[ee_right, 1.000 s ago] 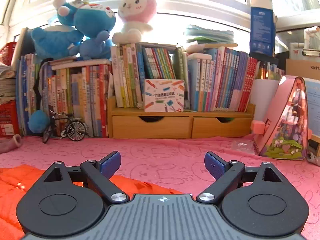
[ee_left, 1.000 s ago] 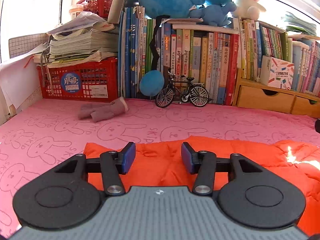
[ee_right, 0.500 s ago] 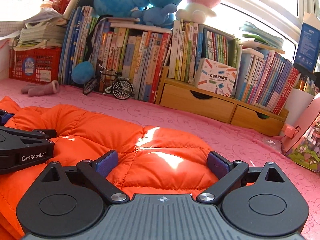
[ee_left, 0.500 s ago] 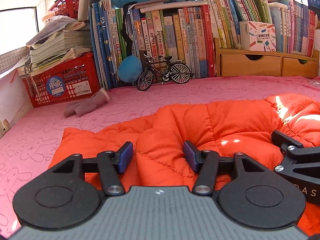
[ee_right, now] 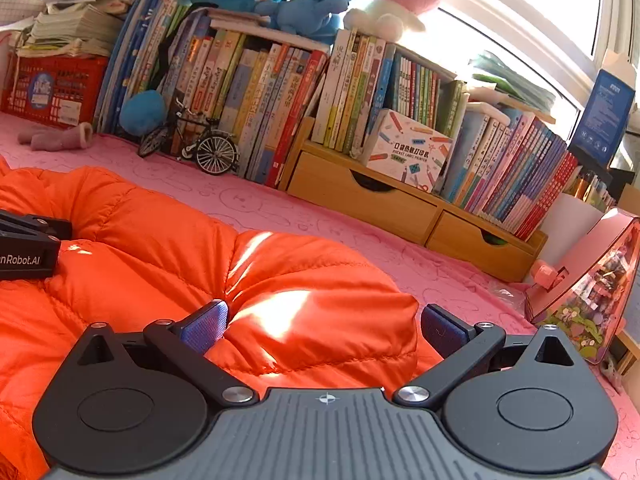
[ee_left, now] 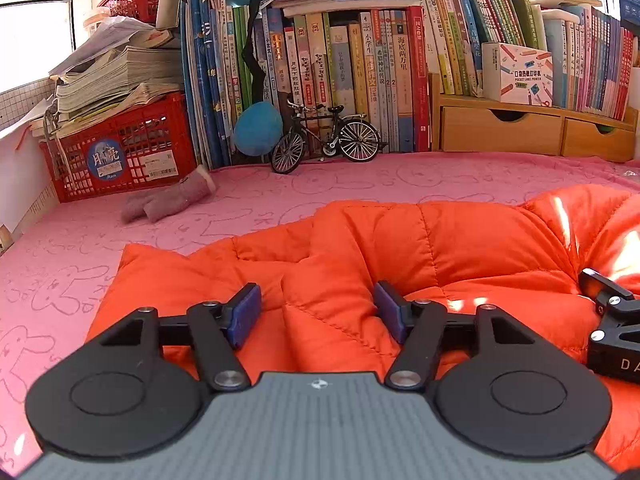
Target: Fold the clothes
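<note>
An orange quilted down jacket point(ee_left: 440, 248) lies rumpled on the pink rabbit-print cloth point(ee_left: 80, 260). My left gripper point(ee_left: 318, 312) is open low over the jacket's left part, with a raised fold of fabric between its blue pads point(ee_left: 244, 312). My right gripper point(ee_right: 324, 326) is open wide over the jacket point(ee_right: 160, 248) at its right bulge, pads on either side of the puffy edge. Each gripper's black body shows in the other's view: the right gripper's body point(ee_left: 612, 320) at the frame's right edge, the left gripper's body point(ee_right: 28, 240) at the left edge.
A red crate point(ee_left: 120, 152) of papers, a row of books point(ee_left: 360, 80), a model bicycle point(ee_left: 324, 136) and wooden drawers point(ee_left: 520, 128) line the back. A grey-pink sock point(ee_left: 168, 202) lies behind the jacket. A pink triangular box point(ee_right: 592, 280) stands at right.
Both grippers have tilted down and dropped closer onto the jacket over the last second. The jacket now fills the space between both sets of fingers. The fingers stay open.
</note>
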